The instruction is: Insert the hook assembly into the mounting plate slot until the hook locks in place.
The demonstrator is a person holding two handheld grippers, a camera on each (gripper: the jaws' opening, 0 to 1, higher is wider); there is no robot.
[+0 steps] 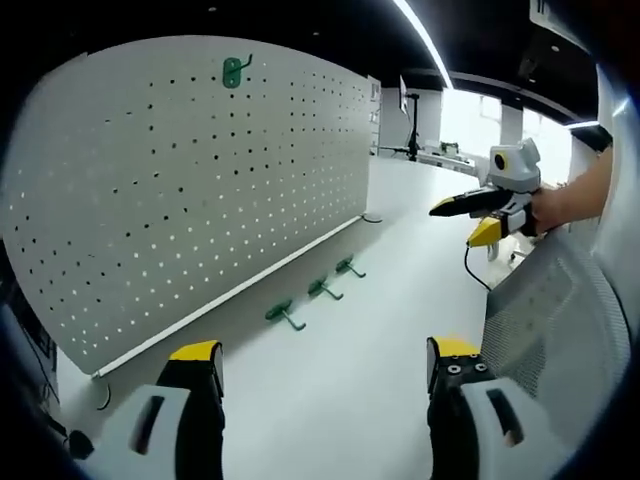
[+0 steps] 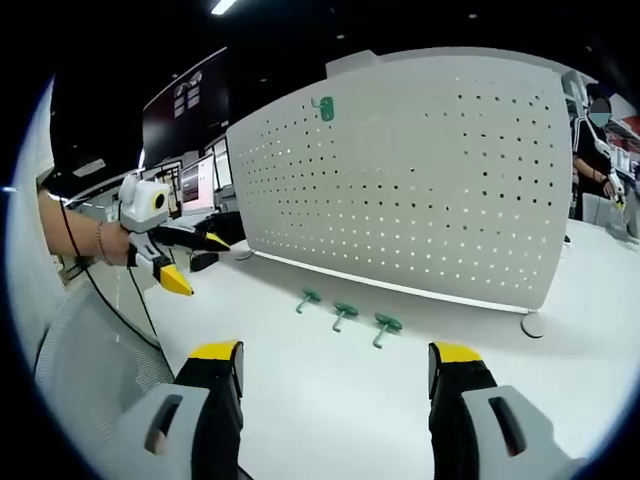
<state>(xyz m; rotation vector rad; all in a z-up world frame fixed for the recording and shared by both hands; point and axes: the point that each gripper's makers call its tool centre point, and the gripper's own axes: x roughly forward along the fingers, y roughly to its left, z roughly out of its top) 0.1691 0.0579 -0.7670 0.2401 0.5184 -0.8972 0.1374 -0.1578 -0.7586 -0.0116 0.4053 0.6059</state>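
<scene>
Both grippers are held above the white table [image 1: 400, 230] with nothing between their jaws: the left gripper [image 1: 325, 385] stands wide apart over bare tabletop, and the right gripper [image 2: 335, 385] is likewise spread and empty. Three green hooks [image 1: 312, 292] lie in a row on the table just in front of the pegboard [image 1: 190, 180], which serves as the mounting plate; a fourth green hook [image 1: 235, 70] is already seated near its top edge. The main risks are judged as follows: each hook is small, with a thin bent prong and a flat base, so a pinch on the prong rather than the base could let it twist or slip on the smooth table; a tilted approach could miss the closely spaced holes or leave the hook unlocked; pressing hard could rock the freestanding board on its feet. The pegboard appears to be matt white perforated sheet, rigid, with a raised lower rail. The hooks look like glossy plastic or coated metal.
</scene>
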